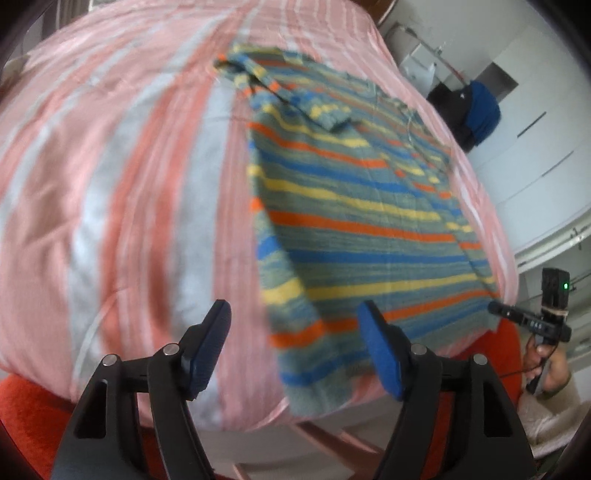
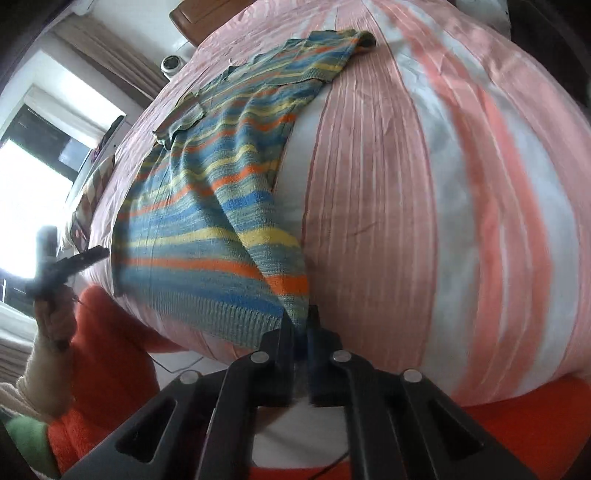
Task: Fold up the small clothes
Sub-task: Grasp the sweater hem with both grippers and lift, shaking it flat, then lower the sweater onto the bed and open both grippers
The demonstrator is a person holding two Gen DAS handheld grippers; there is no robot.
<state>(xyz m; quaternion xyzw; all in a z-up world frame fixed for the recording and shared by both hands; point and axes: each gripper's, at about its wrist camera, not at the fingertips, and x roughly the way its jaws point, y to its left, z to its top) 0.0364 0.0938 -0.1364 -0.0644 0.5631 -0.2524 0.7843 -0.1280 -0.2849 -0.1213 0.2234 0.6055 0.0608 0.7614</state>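
A small knitted sweater [image 1: 351,206] with blue, yellow, orange and grey-green stripes lies spread on a pink and white striped bed cover [image 1: 122,192]. One sleeve is folded across its body. My left gripper [image 1: 295,347] is open and empty above the sweater's near hem and sleeve end. My right gripper [image 2: 301,325] is shut on the sweater's [image 2: 207,206] near sleeve cuff at the bed's front edge. The other gripper [image 2: 70,266] shows at the left of the right wrist view.
The bed cover [image 2: 424,184] fills most of both views. A chair with dark clothes [image 1: 469,110] and white cupboards [image 1: 535,155] stand beyond the bed. A window [image 2: 33,177] and a wooden headboard [image 2: 207,18] lie on the far side.
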